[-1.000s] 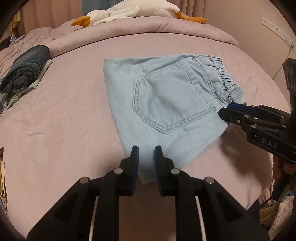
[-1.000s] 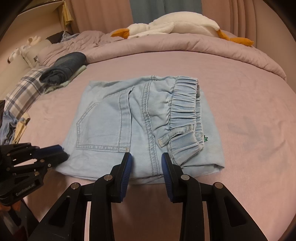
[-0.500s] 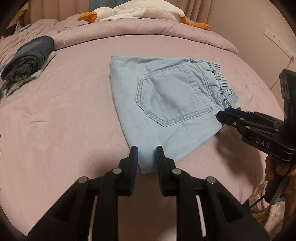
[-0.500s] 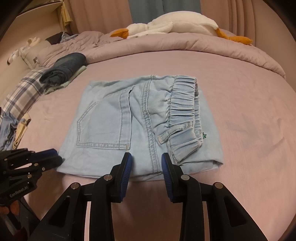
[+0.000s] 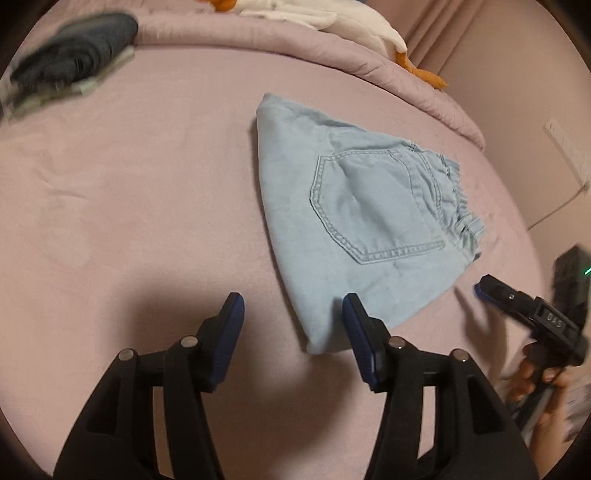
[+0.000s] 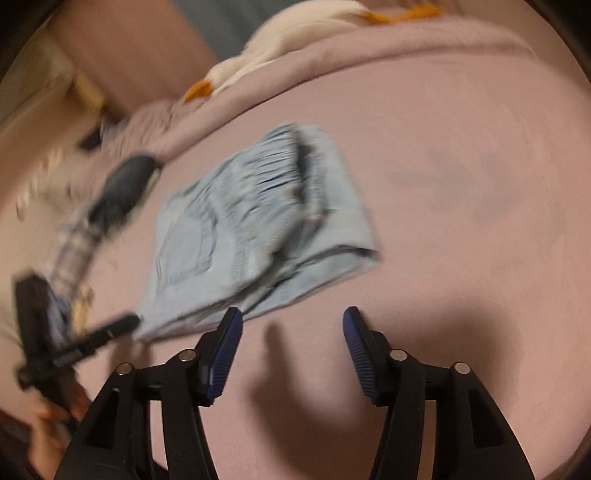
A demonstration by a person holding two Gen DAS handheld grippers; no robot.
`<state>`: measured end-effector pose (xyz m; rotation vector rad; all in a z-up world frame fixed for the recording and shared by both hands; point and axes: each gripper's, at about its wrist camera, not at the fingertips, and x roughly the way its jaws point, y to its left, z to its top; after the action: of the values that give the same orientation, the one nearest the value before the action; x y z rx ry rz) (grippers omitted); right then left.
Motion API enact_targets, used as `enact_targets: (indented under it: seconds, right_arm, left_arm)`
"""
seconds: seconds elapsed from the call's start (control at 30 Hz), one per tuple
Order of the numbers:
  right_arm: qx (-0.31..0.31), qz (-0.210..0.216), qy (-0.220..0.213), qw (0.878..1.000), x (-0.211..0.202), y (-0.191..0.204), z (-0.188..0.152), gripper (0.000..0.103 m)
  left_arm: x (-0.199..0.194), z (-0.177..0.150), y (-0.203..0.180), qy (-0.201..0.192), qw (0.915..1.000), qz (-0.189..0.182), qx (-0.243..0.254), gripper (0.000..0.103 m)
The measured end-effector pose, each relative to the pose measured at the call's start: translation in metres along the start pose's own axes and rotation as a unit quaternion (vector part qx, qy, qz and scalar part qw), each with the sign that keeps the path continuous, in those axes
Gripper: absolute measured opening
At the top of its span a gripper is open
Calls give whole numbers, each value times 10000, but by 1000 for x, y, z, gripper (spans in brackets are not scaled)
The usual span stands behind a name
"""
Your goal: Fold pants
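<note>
Left wrist view gives me my left tongs (image 5: 291,310) spread wide over the bed (image 5: 129,221), jaws opening, nothing clamped. The near corner of the pants (image 5: 354,229) lies between the two pads, close against the right-hand pad, but neither pad presses on it. The pants sit folded flat on the pink sheet, back pocket up, elastic waistband toward the right. Past their right edge I see my right tongs (image 5: 484,290), apart from the denim, with a hand (image 5: 532,380) on the grip below.

Right wrist view is badly smeared by motion. My right tongs (image 6: 291,321) are released too, jaws opening, only bare sheet and shadow between them. The left-hand pad sits just beside the near edge of the pants (image 6: 251,229); I cannot tell whether it touches. The left tongs (image 6: 125,323) show at the left, tip near the denim's corner.

Farther out, a dark folded garment (image 5: 74,55) lies on the bed's far left, well apart from the pants. A quilt (image 5: 332,62) is bunched along the far side, with a white plush goose (image 5: 332,22) on it.
</note>
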<state>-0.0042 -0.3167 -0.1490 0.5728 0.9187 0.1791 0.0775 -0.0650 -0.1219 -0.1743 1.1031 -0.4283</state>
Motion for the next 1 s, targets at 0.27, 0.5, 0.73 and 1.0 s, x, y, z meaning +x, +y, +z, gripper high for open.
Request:
enact_targets:
  seconds: [0.27,0.5,0.73,1.0]
  right_arm:
    - [1018,707,-68,9923,0,-37,7,69]
    - [1330,928,-113,9867,14,-48,28,71]
    - [1291,1326,159,9826,39,-44,51,72]
    - [750,1382,456,9865,59,-25,70,78]
  left_arm:
    - [10,13,26,167,9919,-946,-829,61]
    - [18,29,27,158,9881,-1189,-960,61]
    - [33,49,22,156,9883,-1283,-805,61]
    - [49,68,9,135,9909,-1205,-586,66]
